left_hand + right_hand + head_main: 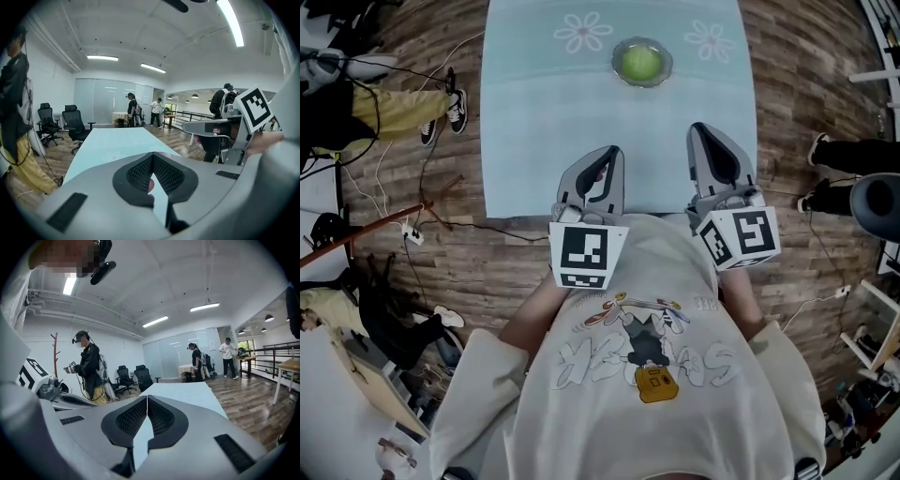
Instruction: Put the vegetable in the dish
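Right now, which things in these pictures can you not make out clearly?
Vegetable, head view: too small to name its kind.
Dish, both gripper views: not seen, probably behind each tool's own closed jaws.
Table, head view: near edge partly covered by the left tool and right tool.

Round green vegetable (640, 62), inside dish (667, 67) (grey-rimmed)

Pale blue desk (534, 131), flower prints (583, 32) at far end; wooden floor (487, 272) around; cables (464, 225) trailing left; office chairs (61, 123) beyond.
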A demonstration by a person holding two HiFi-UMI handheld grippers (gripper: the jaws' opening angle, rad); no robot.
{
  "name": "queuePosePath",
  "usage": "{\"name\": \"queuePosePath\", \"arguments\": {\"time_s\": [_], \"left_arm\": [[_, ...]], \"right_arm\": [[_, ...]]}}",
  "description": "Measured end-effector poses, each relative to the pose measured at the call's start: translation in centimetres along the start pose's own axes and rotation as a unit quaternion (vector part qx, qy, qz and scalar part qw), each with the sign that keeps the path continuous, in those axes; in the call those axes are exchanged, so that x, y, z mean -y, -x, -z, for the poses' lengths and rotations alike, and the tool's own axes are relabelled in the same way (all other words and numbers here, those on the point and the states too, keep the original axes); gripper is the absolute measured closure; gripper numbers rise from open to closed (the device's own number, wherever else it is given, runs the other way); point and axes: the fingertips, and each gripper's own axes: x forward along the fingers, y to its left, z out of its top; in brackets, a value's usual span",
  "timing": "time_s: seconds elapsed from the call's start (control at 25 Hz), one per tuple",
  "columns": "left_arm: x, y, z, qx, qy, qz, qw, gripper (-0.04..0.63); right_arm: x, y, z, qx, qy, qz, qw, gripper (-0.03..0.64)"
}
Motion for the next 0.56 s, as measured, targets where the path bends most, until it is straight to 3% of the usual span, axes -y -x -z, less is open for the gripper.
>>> {"name": "queuePosePath", "arguments": {"time_s": [0.16,0.56], "left_arm": [[-0.4,0.9,-1.6,0.002,0.02,-0.009,0.9998,0.589],[0.7,0.2,-1.0,0.005,0.008,0.011,0.9999,0.589]], "right_arm": [[-0.3,0.5,-1.2,-0.001,0.006,-0.011,1.0,0.594],[-0.7,1.1,-0.7,0.0,0.006,-0.015,1.0,0.594]]}}
